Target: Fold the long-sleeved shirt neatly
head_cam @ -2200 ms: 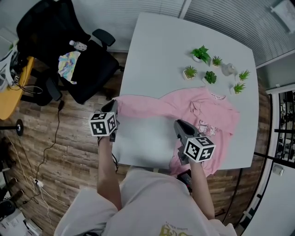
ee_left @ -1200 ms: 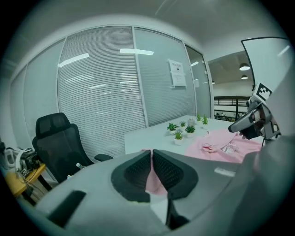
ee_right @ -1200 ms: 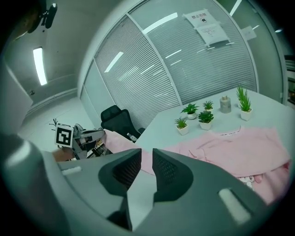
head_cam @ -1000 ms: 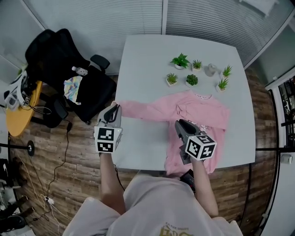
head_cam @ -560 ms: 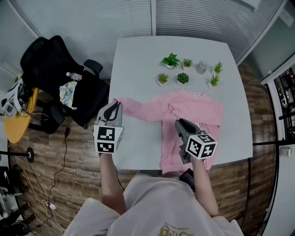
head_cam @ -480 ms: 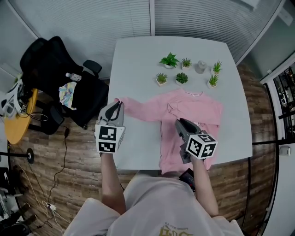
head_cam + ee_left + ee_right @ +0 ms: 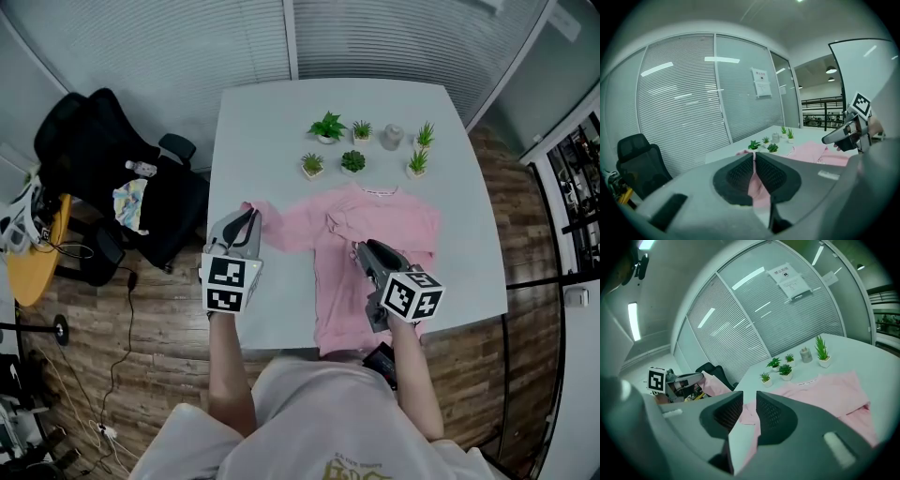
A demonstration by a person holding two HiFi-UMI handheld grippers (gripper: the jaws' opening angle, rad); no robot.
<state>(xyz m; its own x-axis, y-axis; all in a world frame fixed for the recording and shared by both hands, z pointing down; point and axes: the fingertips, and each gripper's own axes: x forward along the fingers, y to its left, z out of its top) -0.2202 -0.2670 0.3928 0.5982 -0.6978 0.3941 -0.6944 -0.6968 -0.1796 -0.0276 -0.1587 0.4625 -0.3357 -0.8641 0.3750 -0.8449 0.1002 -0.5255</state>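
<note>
soft pink shirt (image 7: 380,234) lies flat, collar toward the plants (image 7: 352,160), one sleeve (image 7: 286,225) stretched sideways; left gripper (image 7: 247,216) clamps its cuff (image 7: 253,207). right gripper (image 7: 360,249), its jaws just now opening, holds nothing.

Pink long-sleeved shirt (image 7: 398,220) is on the white table (image 7: 262,122), body spread flat, front up. The neckline (image 7: 373,190), with its pale label, faces the far side, and the hem reaches the near edge. One sleeve (image 7: 286,225) stretches sideways toward the view's left, lifted off the tabletop at its end. The cuff is pinched tight in the left gripper (image 7: 248,214), with pink cloth showing between the closed pads in the left gripper view. The fabric bunches into creases where that sleeve meets the chest. The other sleeve can't be made out.
</note>
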